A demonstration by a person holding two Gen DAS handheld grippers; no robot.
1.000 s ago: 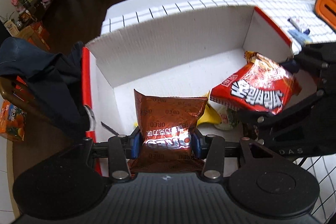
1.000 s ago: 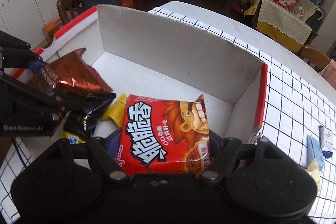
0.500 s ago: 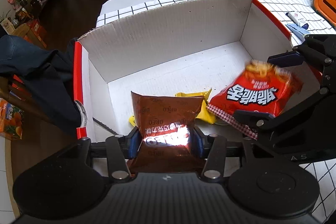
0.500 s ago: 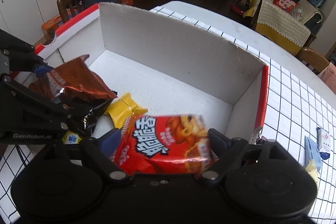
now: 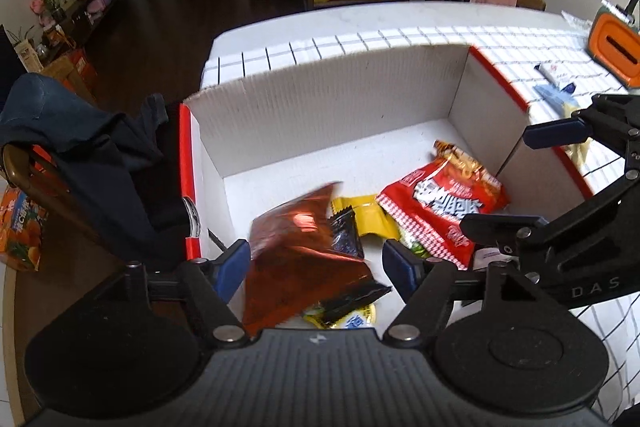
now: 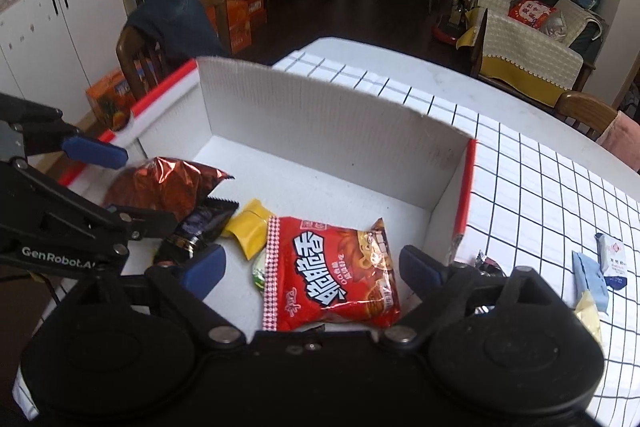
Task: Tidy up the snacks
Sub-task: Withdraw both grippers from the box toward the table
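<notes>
Left tongs (image 5: 316,265): spread wide now, 1 s ago they were pinching the brown Oreo pack (image 5: 298,259). Pack is blurred in the left wrist view, lying tilted between the 2 blue pads and partly ahead of them, so it looks just released and either mid-drop or freshly landed inside the white box (image 5: 320,115). In the right wrist view the same pack sits just under the far blue pad of the left tongs, on top of a dark wrapper (image 6: 196,227)

Ahead of the left tongs and a bit to their right: a yellow wrapper (image 5: 368,219), unmoved since 0.5 s ago

Right tongs (image 6: 310,269): also spread. 1 s ago they were clamped on the red snack bag (image 6: 330,275); 0.5 s ago the bag was blurred and slipping out; now it lies flat and sharp on the box floor between the 2 pads, touching neither as far as I can tell. Its left edge overlaps a green-and-white pack that is mostly hidden

So both drops are done and 2 more snacks are in the box. Both tongs are empty and hanging over the near edge of the box

Right of the right tongs, on the checked counter (image 6: 540,187) outside the box: a light blue packet (image 6: 588,279) and a small white packet (image 6: 612,253). My guess is those are the next pickups, but I cannot tell if they count as snacks
</notes>
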